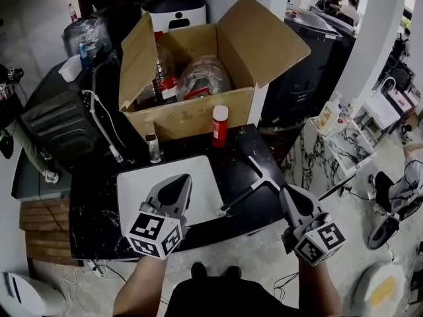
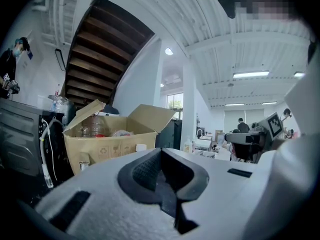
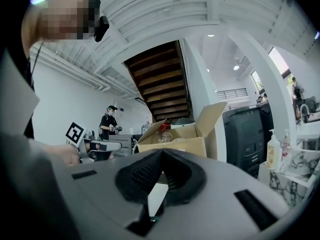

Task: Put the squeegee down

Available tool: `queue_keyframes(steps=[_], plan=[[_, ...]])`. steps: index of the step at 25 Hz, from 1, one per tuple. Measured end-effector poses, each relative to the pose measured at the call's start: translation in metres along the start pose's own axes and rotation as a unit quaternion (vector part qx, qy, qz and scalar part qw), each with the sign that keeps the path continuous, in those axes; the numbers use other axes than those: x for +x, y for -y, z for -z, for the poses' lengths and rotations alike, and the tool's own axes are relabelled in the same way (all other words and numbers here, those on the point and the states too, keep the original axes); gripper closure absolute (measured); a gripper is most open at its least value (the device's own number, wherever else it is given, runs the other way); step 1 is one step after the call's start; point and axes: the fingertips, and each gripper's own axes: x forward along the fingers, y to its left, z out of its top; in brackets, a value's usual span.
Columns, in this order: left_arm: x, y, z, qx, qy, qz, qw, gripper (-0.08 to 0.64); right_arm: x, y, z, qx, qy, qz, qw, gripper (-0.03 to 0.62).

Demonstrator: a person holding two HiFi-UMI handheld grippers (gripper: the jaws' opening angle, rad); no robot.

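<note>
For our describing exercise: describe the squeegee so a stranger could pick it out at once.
Find the black table bearing the open cardboard box. Right of the white sheet lies the squeegee, the only long T-shaped tool there.

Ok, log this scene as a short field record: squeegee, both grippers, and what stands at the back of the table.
squeegee: lying flat on the black table, not held
left gripper: shut, empty, over the white board
right gripper: shut, empty, tip close to the squeegee
cardboard box: flaps open, bottles inside
red bottle: upright, in front of the box
</note>
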Motion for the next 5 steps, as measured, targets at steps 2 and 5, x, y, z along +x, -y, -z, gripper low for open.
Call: queue_keyframes(steps=[2,5], plan=[[-0.0005,0.0012,-0.0021,0.000,0.002,0.002,1.0000,0.551,-0.0002,0.0002,-0.0038,-0.001,0.003,-0.002,1.000,0.589],[-0.0003,0.0041,-0.0070,0.002,0.006,0.007,1.0000,0.551,-0.0015,0.0016,-0.0105,-0.006,0.008,-0.002,1.000,0.589]])
